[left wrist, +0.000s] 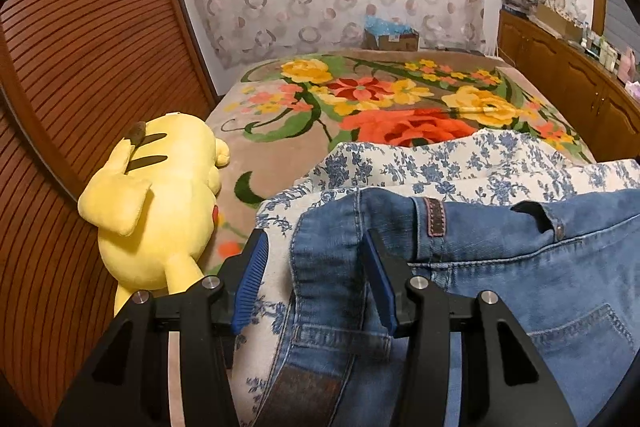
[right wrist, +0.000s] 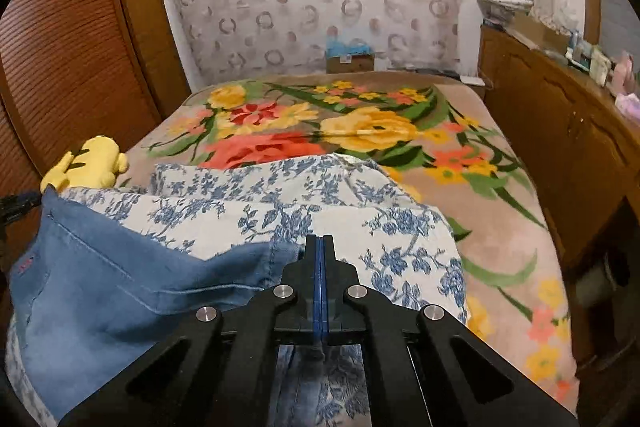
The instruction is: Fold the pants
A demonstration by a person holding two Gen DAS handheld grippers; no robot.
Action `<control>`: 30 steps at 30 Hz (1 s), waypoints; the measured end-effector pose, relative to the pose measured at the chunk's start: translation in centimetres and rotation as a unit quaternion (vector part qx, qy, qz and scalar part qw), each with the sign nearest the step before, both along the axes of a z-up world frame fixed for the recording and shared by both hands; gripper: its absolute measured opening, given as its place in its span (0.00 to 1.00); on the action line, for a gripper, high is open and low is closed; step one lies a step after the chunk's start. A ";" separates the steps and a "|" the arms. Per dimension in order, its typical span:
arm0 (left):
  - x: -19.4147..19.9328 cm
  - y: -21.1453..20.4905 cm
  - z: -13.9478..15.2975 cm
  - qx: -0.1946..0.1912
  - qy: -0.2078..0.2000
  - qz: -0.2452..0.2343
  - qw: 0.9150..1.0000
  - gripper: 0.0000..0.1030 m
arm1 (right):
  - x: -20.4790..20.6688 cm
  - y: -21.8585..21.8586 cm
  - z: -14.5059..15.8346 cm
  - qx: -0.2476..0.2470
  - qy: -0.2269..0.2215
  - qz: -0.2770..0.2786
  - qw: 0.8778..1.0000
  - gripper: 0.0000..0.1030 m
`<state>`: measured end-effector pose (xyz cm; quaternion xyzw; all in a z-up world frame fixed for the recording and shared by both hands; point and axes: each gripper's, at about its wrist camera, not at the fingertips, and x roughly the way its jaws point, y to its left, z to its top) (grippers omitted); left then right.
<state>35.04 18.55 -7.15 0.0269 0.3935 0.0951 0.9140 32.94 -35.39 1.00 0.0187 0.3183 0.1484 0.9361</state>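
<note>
While the jeans (left wrist: 500, 259) lay on the blue-floral cloth (right wrist: 312, 203) over the bed's flowered blanket (right wrist: 400, 131), the step looked like grip setup at the waistband ahead of a fold. Left gripper (left wrist: 316, 275) stood wide apart, straddling the waistband edge, not clamped; next it likely needed closing there. Right gripper (right wrist: 321, 255) was pressed together, apparently pinching the denim's edge.

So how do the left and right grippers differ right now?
The left gripper has its jaws wide open, straddling the waistband edge of the jeans; the right gripper has its jaws pressed shut. Whether the right pinches the jeans' hem is not clear. Both are black with blue pads and sit low over the jeans.
</note>
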 end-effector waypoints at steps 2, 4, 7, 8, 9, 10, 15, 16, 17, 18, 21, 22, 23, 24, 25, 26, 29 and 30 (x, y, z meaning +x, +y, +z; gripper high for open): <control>-0.9 -0.1 0.7 -0.002 -0.008 -0.003 1.000 0.49 | -1.2 -0.2 0.2 -0.004 -0.006 0.005 1.000 0.00; -2.2 -0.4 1.4 -0.008 -0.016 -0.007 1.000 0.49 | -2.5 -0.2 0.6 -0.005 -0.012 0.010 1.000 0.00; -4.0 -1.2 2.3 -0.013 -0.026 -0.015 0.999 0.49 | -4.6 -0.2 1.3 -0.002 -0.022 0.017 1.000 0.00; -4.8 -1.6 2.7 -0.014 -0.030 -0.020 0.999 0.49 | -5.4 0.4 1.5 -0.004 -0.026 0.018 0.999 0.00; -5.5 -2.0 3.0 -0.014 -0.033 -0.025 0.999 0.49 | -6.1 0.5 1.6 -0.004 -0.030 0.021 0.999 0.00; -6.3 -2.4 3.3 -0.015 -0.037 -0.029 0.999 0.49 | -6.8 0.4 1.6 -0.002 -0.032 0.025 0.999 0.00; -10.6 -4.7 3.8 -0.031 -0.049 -0.054 0.997 0.49 | -10.1 0.1 0.8 -0.006 -0.037 0.027 0.999 0.13; -11.3 -5.2 3.8 -0.032 -0.049 -0.059 0.997 0.49 | -10.6 0.0 0.6 -0.004 -0.035 0.028 0.999 0.15; -12.1 -5.7 3.6 -0.033 -0.051 -0.065 0.996 0.49 | -11.3 -0.2 0.3 -0.003 -0.033 0.029 0.999 0.23; -12.6 -6.1 3.6 -0.035 -0.051 -0.068 0.996 0.49 | -12.0 -0.3 -0.1 -0.004 -0.028 0.028 0.999 0.33; -14.6 -7.6 2.9 -0.041 -0.047 -0.086 0.994 0.49 | -13.5 -0.8 -1.5 -0.006 -0.012 0.026 1.000 0.40; -15.0 -8.1 2.7 -0.041 -0.045 -0.093 0.994 0.49 | -14.0 -1.1 -1.9 -0.002 -0.009 0.026 1.000 0.41; -15.4 -8.5 2.5 -0.041 -0.044 -0.097 0.993 0.49 | -14.6 -1.5 -2.2 0.003 -0.006 0.027 1.000 0.42; -15.8 -8.9 2.3 -0.043 -0.042 -0.101 0.993 0.49 | -14.7 -1.6 -2.4 0.008 -0.002 0.027 1.000 0.43; -16.2 -9.2 2.1 -0.045 -0.041 -0.102 0.993 0.49 | -14.9 -1.8 -2.8 0.014 0.001 0.028 0.999 0.44; -16.6 -9.5 1.8 -0.047 -0.039 -0.105 0.993 0.49 | -15.0 -2.0 -3.1 0.021 0.006 0.031 0.999 0.44; -17.8 -10.1 1.2 -0.051 -0.036 -0.109 0.992 0.49 | -14.9 -1.9 -4.4 0.055 0.024 0.042 0.997 0.44; -18.2 -10.2 1.1 -0.052 -0.036 -0.109 0.992 0.49 | -14.7 -1.4 -4.3 0.058 0.028 0.040 0.997 0.44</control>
